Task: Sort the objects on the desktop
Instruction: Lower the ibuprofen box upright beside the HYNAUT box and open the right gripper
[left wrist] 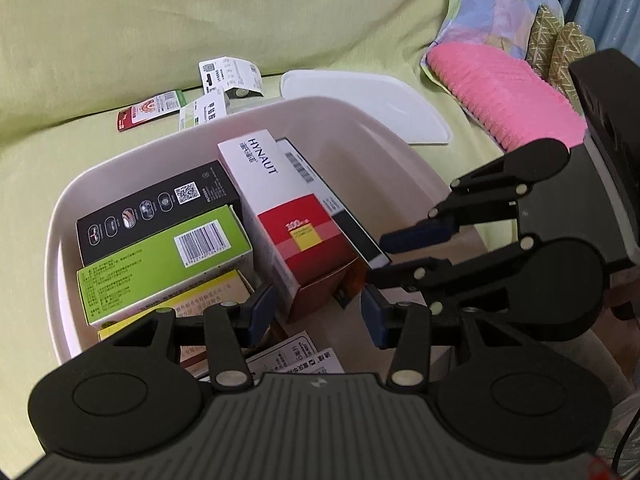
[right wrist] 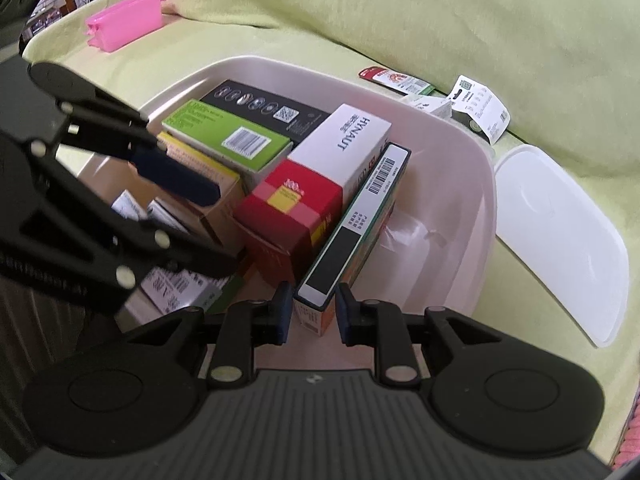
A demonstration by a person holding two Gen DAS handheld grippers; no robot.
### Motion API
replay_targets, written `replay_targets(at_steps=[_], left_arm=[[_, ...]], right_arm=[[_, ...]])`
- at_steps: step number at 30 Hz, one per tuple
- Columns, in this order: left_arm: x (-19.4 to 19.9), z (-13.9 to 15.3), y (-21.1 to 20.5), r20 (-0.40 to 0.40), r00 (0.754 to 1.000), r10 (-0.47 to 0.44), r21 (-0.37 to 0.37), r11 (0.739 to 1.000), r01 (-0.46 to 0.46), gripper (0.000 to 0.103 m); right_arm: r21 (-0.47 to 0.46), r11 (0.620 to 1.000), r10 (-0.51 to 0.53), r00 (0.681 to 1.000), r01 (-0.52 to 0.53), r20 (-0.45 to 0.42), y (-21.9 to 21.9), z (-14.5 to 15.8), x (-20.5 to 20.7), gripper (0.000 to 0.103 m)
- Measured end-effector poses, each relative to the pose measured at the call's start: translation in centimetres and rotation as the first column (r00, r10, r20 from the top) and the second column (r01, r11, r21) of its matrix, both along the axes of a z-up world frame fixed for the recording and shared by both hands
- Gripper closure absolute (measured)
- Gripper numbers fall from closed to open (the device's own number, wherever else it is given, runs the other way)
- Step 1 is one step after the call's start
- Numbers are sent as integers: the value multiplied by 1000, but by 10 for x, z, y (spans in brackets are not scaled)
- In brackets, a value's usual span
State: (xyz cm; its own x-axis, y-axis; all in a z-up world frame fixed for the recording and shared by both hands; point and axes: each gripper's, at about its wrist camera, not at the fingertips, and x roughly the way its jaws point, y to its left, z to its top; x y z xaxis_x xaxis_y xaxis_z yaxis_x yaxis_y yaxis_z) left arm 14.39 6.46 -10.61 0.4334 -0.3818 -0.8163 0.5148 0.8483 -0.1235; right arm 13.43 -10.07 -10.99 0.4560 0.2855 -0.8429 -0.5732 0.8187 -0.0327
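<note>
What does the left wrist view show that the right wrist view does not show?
Only the left wrist view shows the pink ribbed cushion and the patchwork pillow. Only the right wrist view shows the pink plastic case. Both show the white bin with the HYNAUT box, the green box, the white lid, and both open grippers.

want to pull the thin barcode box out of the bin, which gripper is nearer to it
Right. The right gripper has its open fingers either side of the thin box's near end. The left gripper sits further off, past the red and white box.
</note>
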Motion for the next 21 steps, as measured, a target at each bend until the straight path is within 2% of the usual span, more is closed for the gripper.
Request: replay_targets(at_steps=[3, 9, 11, 17, 21], left_arm=[[0, 2, 1, 3, 1000, 9, 11, 1000, -9, 51], [-3, -1, -1, 16, 1000, 21, 45, 999, -21, 51], [-3, -3, -1, 16, 999, 28, 49, 998, -28, 51], [-5, -5, 0, 18, 999, 43, 52, 998, -44, 51], [-6, -5, 0, 20, 999, 45, 56, 997, -46, 51]], right_arm=[[40, 999, -3, 1000, 4, -14, 1, -1, 4, 83], [54, 998, -15, 1000, 15, -9, -4, -3, 2, 82], [74, 997, -25, 999, 27, -23, -7, -1, 1, 75], [105, 993, -59, 998, 62, -27, -17, 4, -4, 75], [91, 994, -53, 998, 55, -22, -15, 1, -4, 76]])
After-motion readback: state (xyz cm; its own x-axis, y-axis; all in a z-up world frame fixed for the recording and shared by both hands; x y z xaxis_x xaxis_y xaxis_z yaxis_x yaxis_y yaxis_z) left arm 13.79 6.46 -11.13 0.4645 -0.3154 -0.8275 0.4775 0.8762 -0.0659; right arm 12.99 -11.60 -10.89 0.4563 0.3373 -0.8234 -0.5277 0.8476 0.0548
